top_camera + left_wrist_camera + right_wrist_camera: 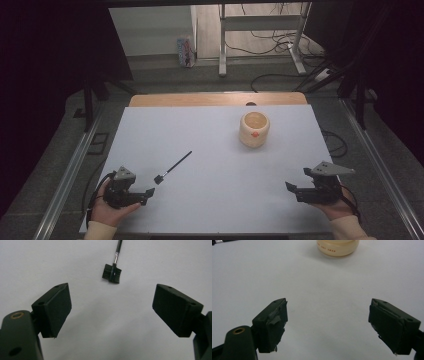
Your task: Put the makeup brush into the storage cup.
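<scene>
Brush (111, 272) just ahead of left gripper (111, 307), jaws apart to straddle it | right gripper (328, 322) jaws apart, empty, cup (337, 247) well ahead

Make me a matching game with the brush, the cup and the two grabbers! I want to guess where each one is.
Things:
1. brush
2. cup
3. left gripper
4. right gripper

Places or states:
A. pale and round, standing far back on the white table
B. held at the near right corner, jaws open, nothing between them
C. thin and black, lying flat, bristle end nearest the left hand
D. held at the near left corner, jaws open, pointing toward the bristles

Pairs: 1-C, 2-A, 3-D, 4-B
</scene>
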Available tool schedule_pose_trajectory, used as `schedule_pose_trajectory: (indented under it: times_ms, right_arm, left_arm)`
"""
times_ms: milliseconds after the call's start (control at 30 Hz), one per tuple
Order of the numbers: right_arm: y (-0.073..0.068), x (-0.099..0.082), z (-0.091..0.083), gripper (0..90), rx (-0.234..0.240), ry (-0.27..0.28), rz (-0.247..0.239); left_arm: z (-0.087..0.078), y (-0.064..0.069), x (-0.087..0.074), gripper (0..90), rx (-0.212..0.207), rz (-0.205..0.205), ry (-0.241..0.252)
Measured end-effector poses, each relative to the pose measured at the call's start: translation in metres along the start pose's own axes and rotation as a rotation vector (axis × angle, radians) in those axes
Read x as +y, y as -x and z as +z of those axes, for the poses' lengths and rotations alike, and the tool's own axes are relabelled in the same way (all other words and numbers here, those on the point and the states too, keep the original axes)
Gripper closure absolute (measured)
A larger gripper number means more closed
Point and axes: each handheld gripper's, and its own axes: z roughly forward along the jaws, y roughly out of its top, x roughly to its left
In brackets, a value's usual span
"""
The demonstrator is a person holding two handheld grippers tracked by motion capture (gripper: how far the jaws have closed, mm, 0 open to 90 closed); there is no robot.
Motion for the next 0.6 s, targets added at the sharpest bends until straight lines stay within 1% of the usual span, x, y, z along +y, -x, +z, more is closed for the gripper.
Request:
schedule_pose_trajectory:
  times_ms: [133, 233, 333, 400, 600]
  right_arm:
    - [0.0009, -0.0008, 0.0021, 15.8, -0.003, -0.012, -0.004]
    - [0.0009, 0.0013, 0.0010, 16.5, -0.006, -0.009, -0.006]
    - [0.0002, 0.0019, 0.0008, 16.9, 0.001, -0.005, -0.007]
    - [-0.0011, 0.0022, 0.0015, 17.0, 0.005, -0.009, -0.015]
    - [0.0001, 0.0018, 0.0015, 17.0, 0.003, -0.009, -0.012]
  left_arm:
    - [-0.0010, -0.0003, -0.0012, 16.4, 0.004, -0.003, 0.002]
    - [-0.0022, -0.0004, -0.0022, 16.3, 0.009, -0.009, 0.005]
    - [-0.0025, -0.0002, -0.0025, 16.3, 0.010, -0.007, 0.004]
    - [-0.0028, 0.0005, -0.0025, 16.1, 0.009, -0.004, 0.002]
    - [-0.0029, 0.0005, -0.0026, 15.9, 0.010, -0.002, 0.001]
